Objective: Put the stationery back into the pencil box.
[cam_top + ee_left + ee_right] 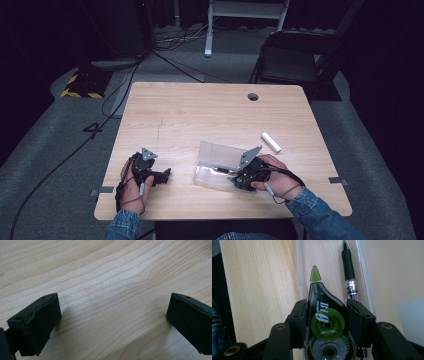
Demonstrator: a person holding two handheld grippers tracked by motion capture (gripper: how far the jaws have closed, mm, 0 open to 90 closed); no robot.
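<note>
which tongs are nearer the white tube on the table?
Right. The right tongs sit down-left of the white tube, apart from it; the left tongs are far across the table.

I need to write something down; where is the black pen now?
In the right gripper view, the black pen lies in the clear case, just right of the correction tape.

Right gripper view: the correction tape dispenser (325, 317) is cut off by the bottom edge; its lower reel is partly visible. The pen (349, 272) runs behind one of the jaws, hiding its rear section. High view: both items are too small to identify inside the clear case (217, 165), and the right gripper (248, 176) hides part of it. Left gripper view: the jaws are cropped at the bottom edge.
</note>
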